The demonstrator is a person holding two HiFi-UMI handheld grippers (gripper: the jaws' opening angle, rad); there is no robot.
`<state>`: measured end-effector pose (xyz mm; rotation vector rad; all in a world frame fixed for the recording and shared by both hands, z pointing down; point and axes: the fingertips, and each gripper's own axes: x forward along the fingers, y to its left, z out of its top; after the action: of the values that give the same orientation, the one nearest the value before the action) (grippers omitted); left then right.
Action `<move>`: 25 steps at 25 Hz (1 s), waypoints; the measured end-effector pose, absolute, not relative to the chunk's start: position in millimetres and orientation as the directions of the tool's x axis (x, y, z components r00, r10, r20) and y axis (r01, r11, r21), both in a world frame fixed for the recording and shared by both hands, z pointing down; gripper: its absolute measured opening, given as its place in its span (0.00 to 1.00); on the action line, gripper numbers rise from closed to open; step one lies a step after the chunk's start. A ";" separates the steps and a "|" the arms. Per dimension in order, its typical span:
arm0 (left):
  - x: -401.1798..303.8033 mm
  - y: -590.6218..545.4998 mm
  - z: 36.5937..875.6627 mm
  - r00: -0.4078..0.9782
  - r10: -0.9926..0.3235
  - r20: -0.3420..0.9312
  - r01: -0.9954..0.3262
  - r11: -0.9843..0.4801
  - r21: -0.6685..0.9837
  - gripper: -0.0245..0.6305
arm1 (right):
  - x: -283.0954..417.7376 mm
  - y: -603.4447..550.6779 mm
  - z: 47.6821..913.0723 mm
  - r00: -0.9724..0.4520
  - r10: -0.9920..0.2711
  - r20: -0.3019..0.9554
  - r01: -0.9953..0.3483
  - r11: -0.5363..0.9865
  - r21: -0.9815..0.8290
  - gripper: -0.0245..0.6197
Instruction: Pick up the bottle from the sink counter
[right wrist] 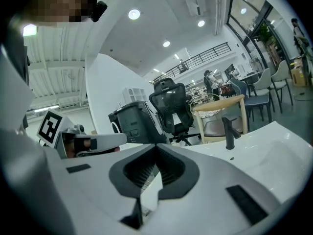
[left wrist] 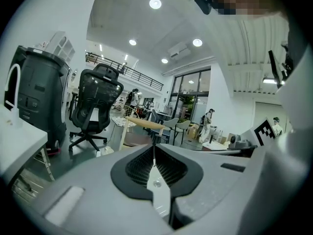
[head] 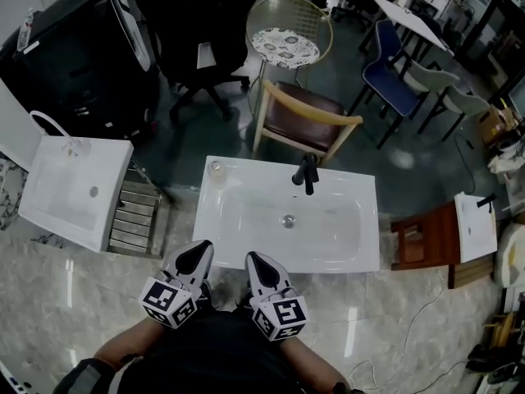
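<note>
Presently I find left claw (head: pixel 198 249) and right claw (head: pixel 254 259) pressed together, empty; bottle (head: pixel 216 168) stands at the desk's (head: pixel 369 220) far-left corner, nearer the left.

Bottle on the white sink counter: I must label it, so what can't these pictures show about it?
- Small clear bottle, head view: too small to tell cap, label or contents.
- Right gripper view: bottle not seen; the right gripper has its grey body over that corner.
- Left gripper view: the left gripper hides nearly all the white sink counter.

floor (head: pixel 410 318): glossy tile | wooden chair (head: pixel 305 117) | office chair (head: pixel 201 23) | ceiling lights (left wrist: pixel 155 3), perhaps recessed
</note>
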<state>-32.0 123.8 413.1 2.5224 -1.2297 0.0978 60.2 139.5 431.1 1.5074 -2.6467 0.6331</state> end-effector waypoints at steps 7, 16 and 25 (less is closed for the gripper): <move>-4.5 137.7 433.7 0.595 -0.763 0.254 -0.796 -0.512 0.323 0.04 | 88.0 144.4 454.8 -0.571 -0.778 0.261 -0.800 0.456 -0.391 0.05; -20.4 139.8 445.4 0.513 -0.804 0.300 -0.849 -0.423 0.317 0.04 | 83.6 140.0 465.7 -0.608 -0.744 0.276 -0.772 0.473 -0.424 0.05; -39.3 93.7 448.2 0.538 -0.793 0.286 -0.833 -0.448 0.324 0.04 | 79.5 101.8 465.9 -0.546 -0.780 0.307 -0.817 0.414 -0.401 0.05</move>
<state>-39.3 93.7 448.2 2.3536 -1.3259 0.1285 79.5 101.8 465.9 1.4593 -2.5803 0.7949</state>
